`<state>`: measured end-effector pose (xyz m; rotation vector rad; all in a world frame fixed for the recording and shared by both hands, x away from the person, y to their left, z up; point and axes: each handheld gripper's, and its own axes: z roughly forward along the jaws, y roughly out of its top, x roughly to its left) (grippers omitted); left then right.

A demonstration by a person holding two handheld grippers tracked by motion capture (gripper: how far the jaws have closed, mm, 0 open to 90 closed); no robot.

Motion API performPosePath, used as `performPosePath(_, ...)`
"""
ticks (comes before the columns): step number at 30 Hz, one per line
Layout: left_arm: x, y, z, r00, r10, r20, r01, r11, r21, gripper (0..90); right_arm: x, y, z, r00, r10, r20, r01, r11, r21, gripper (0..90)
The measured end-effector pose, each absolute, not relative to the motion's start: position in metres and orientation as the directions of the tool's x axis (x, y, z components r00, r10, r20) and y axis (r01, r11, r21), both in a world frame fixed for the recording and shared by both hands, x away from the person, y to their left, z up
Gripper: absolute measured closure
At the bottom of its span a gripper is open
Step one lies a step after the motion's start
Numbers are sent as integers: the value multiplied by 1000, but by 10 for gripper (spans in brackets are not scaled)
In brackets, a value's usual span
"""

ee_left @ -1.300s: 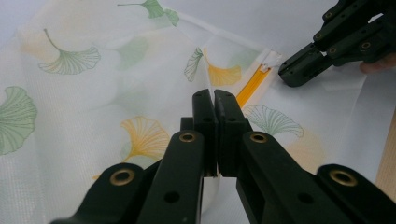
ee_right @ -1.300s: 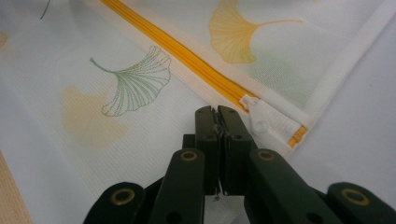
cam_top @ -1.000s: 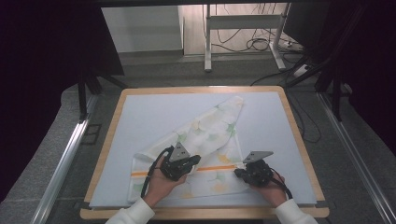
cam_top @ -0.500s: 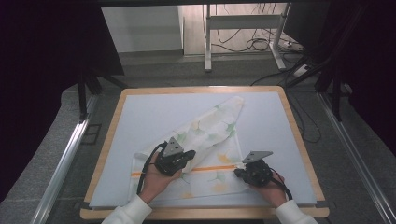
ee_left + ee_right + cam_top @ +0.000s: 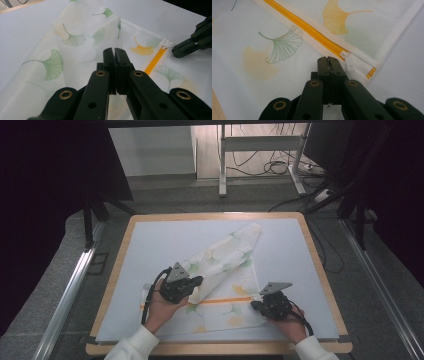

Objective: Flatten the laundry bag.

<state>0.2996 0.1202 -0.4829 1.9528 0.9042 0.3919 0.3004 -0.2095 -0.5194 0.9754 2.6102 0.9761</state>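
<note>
Right gripper (image 5: 328, 59) jaws pressed together with a thin sliver between them, probably the zipper pull or mesh edge, right beside the white slider (image 5: 349, 62) at the end of the orange zipper (image 5: 312, 32); likely pinning that corner so the zipper can be worked. Left gripper (image 5: 115, 51) jaws are closed too, over a raised fold of the mesh laundry bag (image 5: 220, 265); whether fabric is pinched I can't tell. Bag lies half folded on the white mat (image 5: 160, 240), on the near middle of the wooden table (image 5: 215, 215).

White ginkgo-print mesh bag (image 5: 220, 265), orange zipper (image 5: 312, 31)
</note>
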Motion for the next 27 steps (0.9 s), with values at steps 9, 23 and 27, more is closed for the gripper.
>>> performPosePath(9, 304, 128, -485, 663, 744, -88, 446, -297, 844, 896, 300, -210, -520, -769, 637, 50, 512, 567, 645, 882)
performPosePath(23, 309, 139, -486, 637, 765, -97, 457, -274, 846, 896, 301, -210, -520, -772, 634, 49, 510, 571, 644, 882)
performPosePath(27, 310, 140, -485, 633, 768, -96, 461, -275, 844, 896, 301, -210, -520, -773, 632, 49, 509, 572, 643, 882)
